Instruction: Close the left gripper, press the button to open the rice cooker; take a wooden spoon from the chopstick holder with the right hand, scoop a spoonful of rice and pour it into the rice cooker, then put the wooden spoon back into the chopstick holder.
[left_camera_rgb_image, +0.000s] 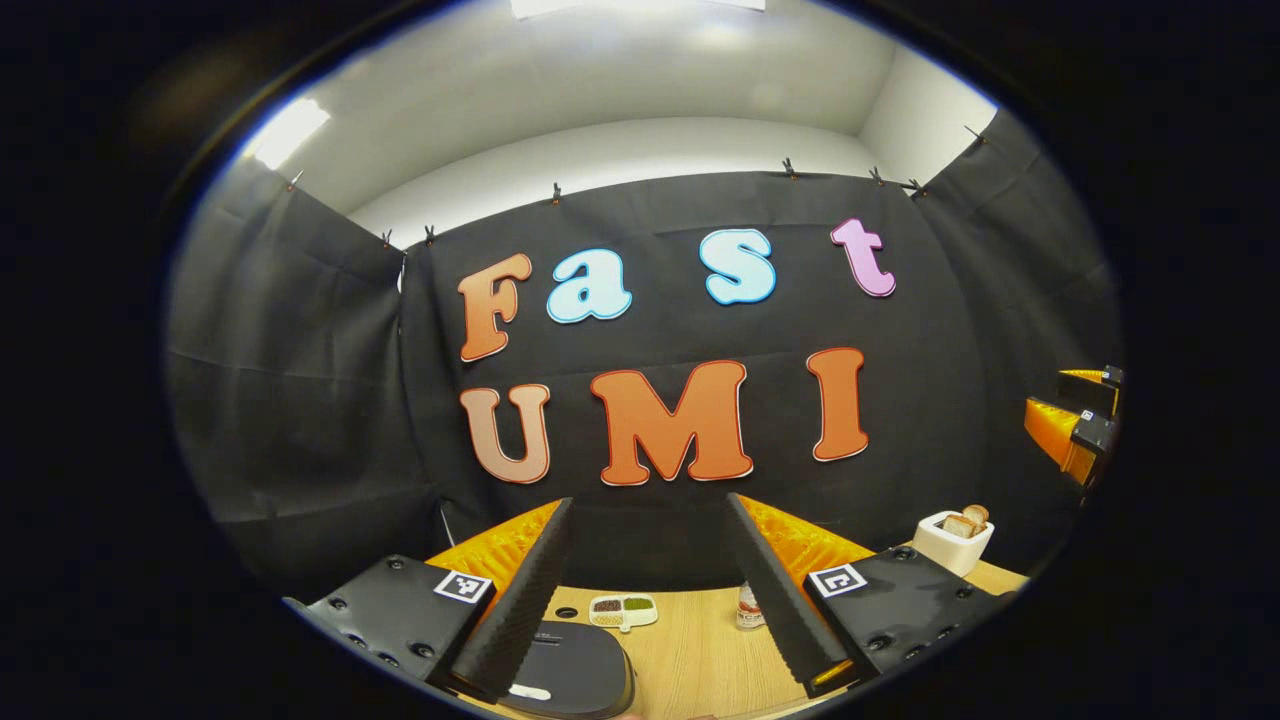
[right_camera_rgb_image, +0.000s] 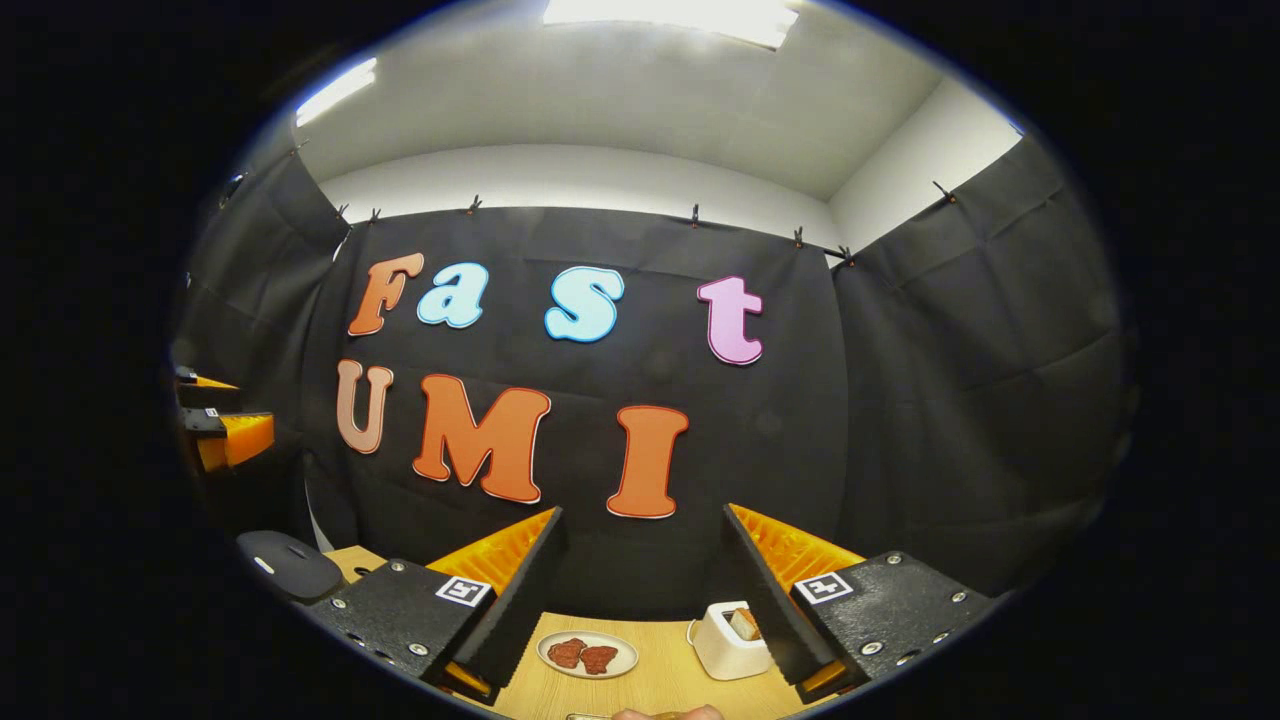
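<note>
In the left gripper view the rice cooker's dark lid (left_camera_rgb_image: 575, 670) lies low between my fingers, and the lid is down. My left gripper (left_camera_rgb_image: 650, 503) is open above it with nothing held. A white chopstick holder (left_camera_rgb_image: 955, 545) with wooden pieces inside stands at the right on the table. My right gripper (left_camera_rgb_image: 1085, 420) hangs at the far right edge. In the right gripper view my right gripper (right_camera_rgb_image: 645, 512) is open and empty above the white chopstick holder (right_camera_rgb_image: 722, 640). The rice cooker (right_camera_rgb_image: 290, 565) sits far left, below the left gripper (right_camera_rgb_image: 225, 425).
A small divided dish of grains (left_camera_rgb_image: 622, 610) and a small jar (left_camera_rgb_image: 748, 605) stand behind the cooker on the wooden table (left_camera_rgb_image: 690, 660). A white plate with red-brown pieces (right_camera_rgb_image: 587, 654) lies left of the holder. Black cloth closes the back and sides.
</note>
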